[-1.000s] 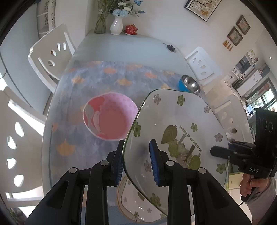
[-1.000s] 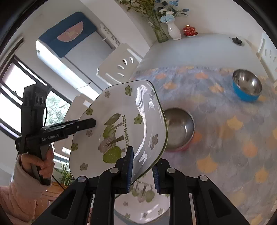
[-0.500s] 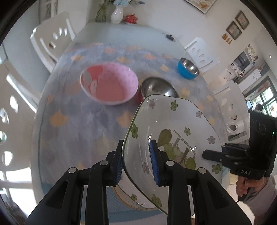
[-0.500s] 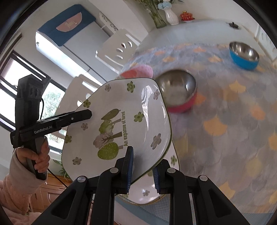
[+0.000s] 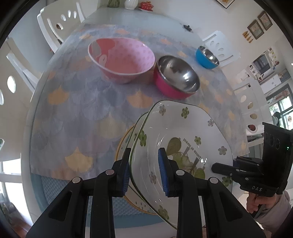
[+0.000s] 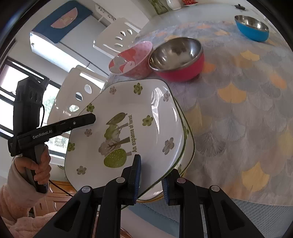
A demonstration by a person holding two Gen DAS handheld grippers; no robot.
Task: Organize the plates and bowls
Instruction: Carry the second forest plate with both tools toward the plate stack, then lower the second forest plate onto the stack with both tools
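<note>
A white square plate with green flowers and a tree print [image 5: 185,139] [image 6: 128,128] is held between both grippers, just above another plate [image 5: 126,146] [image 6: 189,146] that lies at the table's near edge. My left gripper [image 5: 144,170] is shut on the plate's left rim. My right gripper [image 6: 151,178] is shut on its right rim. Beyond stand a pink ceramic bowl [image 5: 121,58] [image 6: 131,58], a steel bowl with a red outside [image 5: 176,76] [image 6: 177,56] and a steel bowl with a blue outside [image 5: 207,56] [image 6: 252,27].
The table [image 5: 77,109] has a grey cloth with orange leaf shapes under glass. White chairs [image 5: 60,23] stand along both sides. A vase and a red lidded cup [image 5: 145,4] sit at the far end. A small black thing [image 5: 187,27] lies far right.
Both grippers have lowered the flowered plate toward the near table edge, so it now hangs just over the plate lying there. The bowls have not moved.
</note>
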